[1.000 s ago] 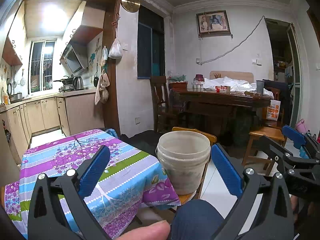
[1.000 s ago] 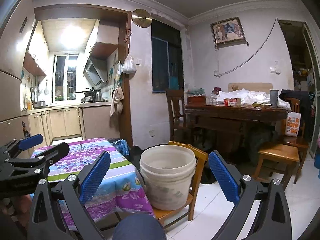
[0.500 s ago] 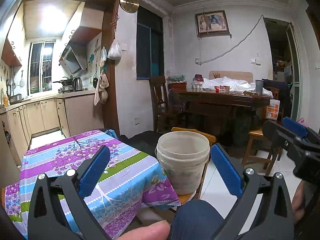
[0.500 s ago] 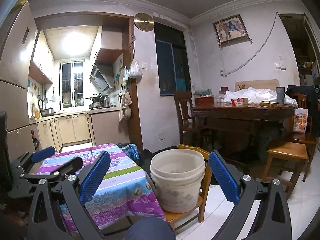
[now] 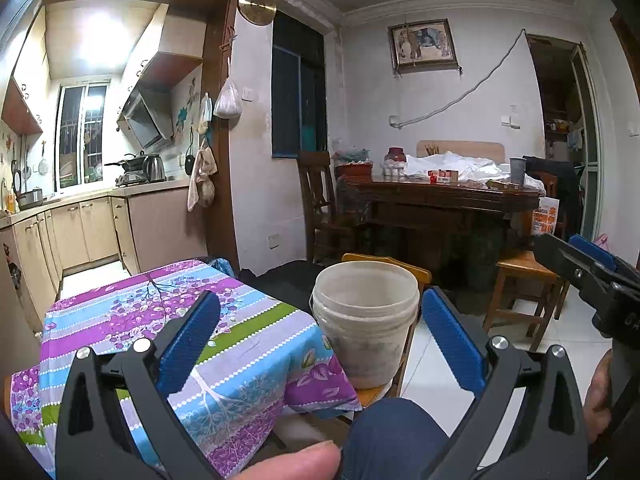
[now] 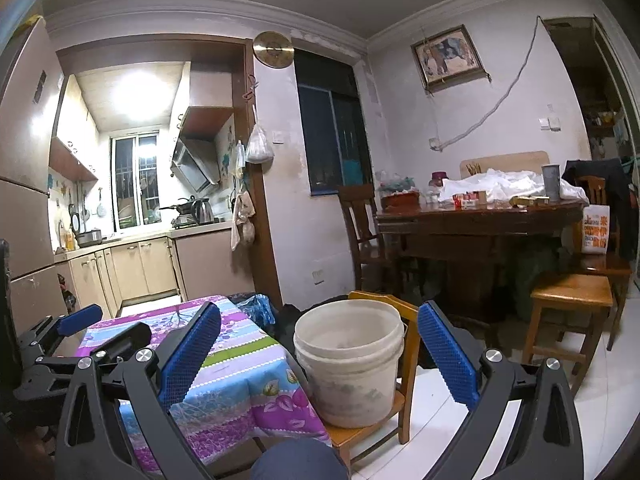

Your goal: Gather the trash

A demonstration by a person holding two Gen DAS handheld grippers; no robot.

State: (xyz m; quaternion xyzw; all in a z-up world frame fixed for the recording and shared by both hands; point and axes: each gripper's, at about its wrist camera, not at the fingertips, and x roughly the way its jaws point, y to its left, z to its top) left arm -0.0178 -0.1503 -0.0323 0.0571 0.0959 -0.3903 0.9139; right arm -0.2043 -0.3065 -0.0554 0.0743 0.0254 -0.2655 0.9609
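Note:
A dirty white plastic bucket (image 5: 366, 322) stands on a small wooden chair (image 5: 386, 260) beside a low table with a purple, blue and green floral cloth (image 5: 180, 320). The bucket also shows in the right wrist view (image 6: 350, 364), with the chair (image 6: 404, 360) and cloth (image 6: 236, 364). My left gripper (image 5: 320, 334) is open and empty, held above the table edge, short of the bucket. My right gripper (image 6: 318, 344) is open and empty, also short of the bucket. Each gripper shows at the edge of the other's view. No trash is visible on the cloth.
A dark wooden dining table (image 6: 480, 216) with white cloth, boxes and a cup stands at the back right, with dark chairs and a light wooden stool (image 6: 568, 300). The kitchen (image 6: 136, 256) lies at the back left. My knee (image 5: 396, 436) is below the bucket.
The right gripper has risen and swung right, so the bucket sits lower and more central in its view. The left gripper has barely moved.

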